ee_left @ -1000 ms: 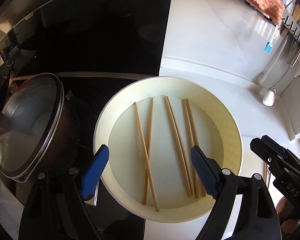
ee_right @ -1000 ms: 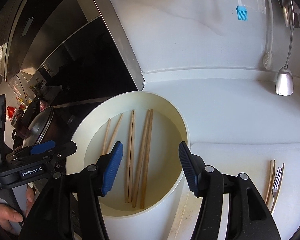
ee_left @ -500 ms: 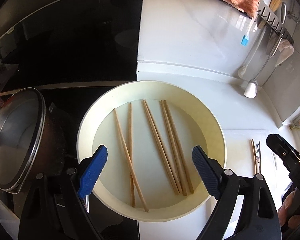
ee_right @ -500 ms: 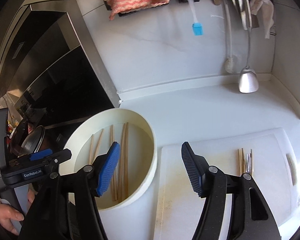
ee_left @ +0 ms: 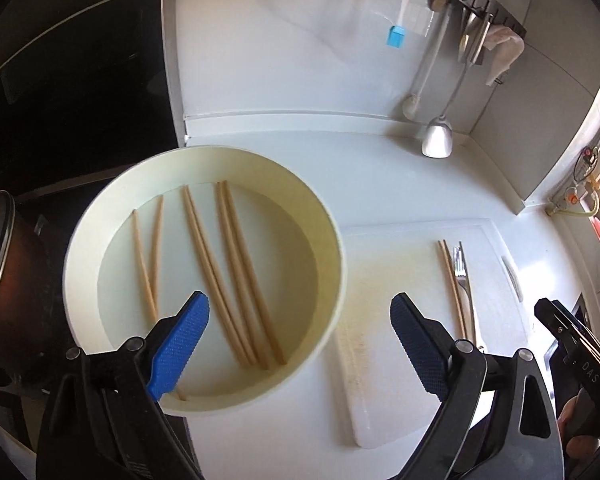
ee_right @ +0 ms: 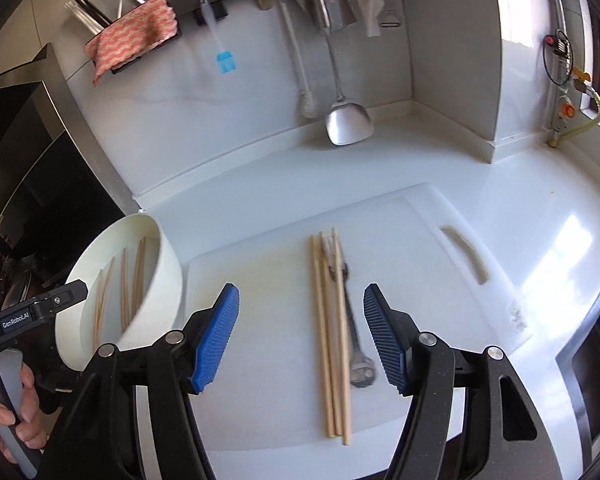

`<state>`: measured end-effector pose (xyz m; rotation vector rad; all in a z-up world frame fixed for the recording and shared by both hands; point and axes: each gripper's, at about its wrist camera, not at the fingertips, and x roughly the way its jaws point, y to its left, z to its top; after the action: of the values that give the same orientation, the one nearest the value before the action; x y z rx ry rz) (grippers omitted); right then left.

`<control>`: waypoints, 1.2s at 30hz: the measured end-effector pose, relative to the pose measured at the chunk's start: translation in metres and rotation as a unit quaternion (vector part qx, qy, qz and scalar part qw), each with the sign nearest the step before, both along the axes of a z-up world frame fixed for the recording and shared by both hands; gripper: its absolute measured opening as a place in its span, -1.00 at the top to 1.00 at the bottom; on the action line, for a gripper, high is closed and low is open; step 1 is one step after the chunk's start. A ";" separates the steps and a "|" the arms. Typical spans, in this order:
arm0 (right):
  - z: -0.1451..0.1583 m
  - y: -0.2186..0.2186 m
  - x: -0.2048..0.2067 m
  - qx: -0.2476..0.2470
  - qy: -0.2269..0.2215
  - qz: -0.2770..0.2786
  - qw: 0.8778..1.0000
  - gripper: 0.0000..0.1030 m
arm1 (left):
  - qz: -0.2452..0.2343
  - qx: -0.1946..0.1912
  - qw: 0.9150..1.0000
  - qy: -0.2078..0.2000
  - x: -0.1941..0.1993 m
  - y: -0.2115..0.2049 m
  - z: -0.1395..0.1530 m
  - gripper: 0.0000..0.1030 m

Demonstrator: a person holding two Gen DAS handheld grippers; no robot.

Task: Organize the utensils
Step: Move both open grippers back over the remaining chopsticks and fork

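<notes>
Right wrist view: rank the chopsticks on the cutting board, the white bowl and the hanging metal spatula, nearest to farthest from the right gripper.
1. Chopsticks, between the open jaws of the right gripper.
2. White bowl, to the left.
3. Metal spatula, at the back wall.

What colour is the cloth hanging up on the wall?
The cloth has pinkish-red and white wavy stripes, seen best in the right wrist view.
</notes>
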<state>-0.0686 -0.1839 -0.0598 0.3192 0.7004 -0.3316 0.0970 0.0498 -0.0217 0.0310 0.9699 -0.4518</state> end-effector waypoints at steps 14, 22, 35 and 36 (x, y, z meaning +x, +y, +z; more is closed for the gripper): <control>-0.032 -0.100 -0.073 -0.004 0.018 0.073 0.997 -0.25 | 0.084 0.015 0.996 -0.001 -0.110 -0.090 -0.009 -0.84; -0.044 -0.100 -0.073 0.001 0.004 0.085 0.996 -0.25 | 0.084 0.028 0.996 -0.016 -0.123 -0.107 -0.020 -0.84; -0.078 -0.075 -0.042 -0.024 -0.011 0.057 0.998 -0.25 | 0.068 -0.016 0.997 -0.030 -0.096 -0.103 -0.069 -0.84; -0.083 -0.074 -0.038 -0.027 -0.010 0.060 0.998 -0.25 | 0.069 -0.016 0.997 -0.033 -0.096 -0.104 -0.073 -0.84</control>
<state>-0.1066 -0.2583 -0.1428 0.2289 0.6858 -0.2327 0.0013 -0.0539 -0.0949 -0.0505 0.8934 -0.3368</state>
